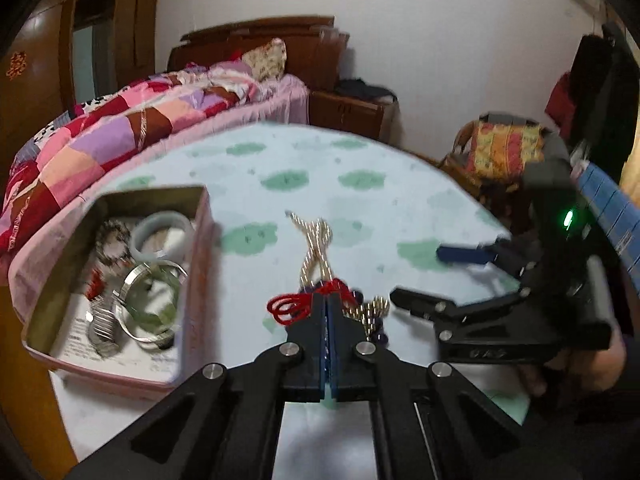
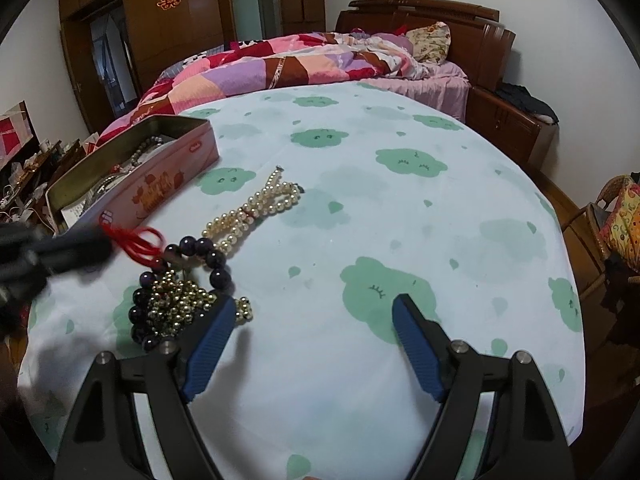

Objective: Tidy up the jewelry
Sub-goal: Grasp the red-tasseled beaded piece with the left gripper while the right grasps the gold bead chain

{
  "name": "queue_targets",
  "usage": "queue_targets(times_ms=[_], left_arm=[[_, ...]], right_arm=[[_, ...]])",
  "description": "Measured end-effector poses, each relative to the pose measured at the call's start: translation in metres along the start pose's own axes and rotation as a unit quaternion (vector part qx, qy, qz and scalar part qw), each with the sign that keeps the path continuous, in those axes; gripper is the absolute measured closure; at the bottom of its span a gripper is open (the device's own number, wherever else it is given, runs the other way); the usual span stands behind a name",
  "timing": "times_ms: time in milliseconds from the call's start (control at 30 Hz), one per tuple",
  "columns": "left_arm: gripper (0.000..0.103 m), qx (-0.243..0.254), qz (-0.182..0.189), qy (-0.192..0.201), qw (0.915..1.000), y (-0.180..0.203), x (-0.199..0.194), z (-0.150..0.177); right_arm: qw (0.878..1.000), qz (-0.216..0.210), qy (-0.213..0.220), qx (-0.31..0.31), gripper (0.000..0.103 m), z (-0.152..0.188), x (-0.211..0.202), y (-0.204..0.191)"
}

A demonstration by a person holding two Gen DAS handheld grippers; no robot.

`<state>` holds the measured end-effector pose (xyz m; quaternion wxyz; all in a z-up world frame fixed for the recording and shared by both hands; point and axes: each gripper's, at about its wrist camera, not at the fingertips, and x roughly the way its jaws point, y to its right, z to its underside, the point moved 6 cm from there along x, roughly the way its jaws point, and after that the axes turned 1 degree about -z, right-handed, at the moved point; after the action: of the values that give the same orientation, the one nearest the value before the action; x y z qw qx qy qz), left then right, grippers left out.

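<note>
Tin [image 2: 160, 184] lettering blurred, unreadable. Left gripper [image 1: 329, 300] jaws pinched on red cord [image 1: 288, 308]; right gripper [image 2: 312, 316] jaws wide, empty.

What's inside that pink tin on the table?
The pink tin holds a pale jade bangle, a silver bangle, a metal watch band and a dark bead bracelet, over printed paper. Anything beneath them is hidden.

Tabletop [image 2: 400, 220] bare right of pearl strand [image 2: 256, 208]; pink tin [image 2: 160, 184] blocks left; bead pile [image 2: 180, 304] near front.
</note>
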<state>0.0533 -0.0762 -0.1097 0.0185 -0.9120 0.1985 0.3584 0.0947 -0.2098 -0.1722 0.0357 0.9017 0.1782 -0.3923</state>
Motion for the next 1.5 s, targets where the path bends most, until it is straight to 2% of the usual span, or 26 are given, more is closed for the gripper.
queue_targets(times_ms=[67,100,300,467,533,600,667,733,800,1233,1500], left_arm=[[0.103,-0.012,0.003,0.015,0.9998,-0.007,-0.011,-0.007],[0.103,-0.016,0.004,0.022,0.9996,-0.01,-0.017,-0.011],[0.103,-0.032,-0.011,0.042,0.9986,-0.028,-0.032,-0.022],[0.103,-0.038,-0.013,0.035,0.9986,-0.033,-0.027,-0.02],[0.103,-0.039,-0.012,0.032,0.9987,-0.033,-0.025,-0.018],[0.103,-0.041,-0.011,0.029,0.9987,-0.034,-0.024,-0.017],[0.103,-0.042,-0.012,0.029,0.9986,-0.035,-0.025,-0.017],[0.103,-0.042,-0.013,0.031,0.9985,-0.035,-0.027,-0.018],[0.103,-0.042,-0.013,0.033,0.9985,-0.035,-0.028,-0.019],[0.103,-0.041,-0.012,0.048,0.9979,-0.036,-0.042,-0.027],[0.103,-0.032,-0.022,0.071,0.9967,-0.045,-0.063,-0.045]], right_arm=[[1.0,-0.008,0.002,-0.006,0.039,-0.002,-0.003,-0.004],[1.0,-0.016,0.003,-0.009,0.041,-0.003,-0.005,-0.007],[0.997,-0.052,0.008,-0.058,0.041,-0.01,-0.01,-0.043],[0.992,-0.07,0.0,-0.105,0.05,-0.014,-0.001,-0.075],[0.99,-0.074,-0.013,-0.117,0.051,-0.011,0.008,-0.082],[0.99,-0.058,-0.029,-0.122,0.054,-0.007,0.018,-0.082],[0.991,-0.059,-0.039,-0.112,0.063,-0.005,0.022,-0.078],[0.992,-0.063,-0.039,-0.102,0.082,-0.006,0.02,-0.073],[0.993,-0.059,-0.029,-0.097,0.09,-0.008,0.015,-0.07],[0.995,-0.081,0.032,-0.049,0.09,-0.039,-0.026,-0.058],[0.992,-0.089,0.072,-0.056,0.09,-0.071,-0.052,-0.064]])
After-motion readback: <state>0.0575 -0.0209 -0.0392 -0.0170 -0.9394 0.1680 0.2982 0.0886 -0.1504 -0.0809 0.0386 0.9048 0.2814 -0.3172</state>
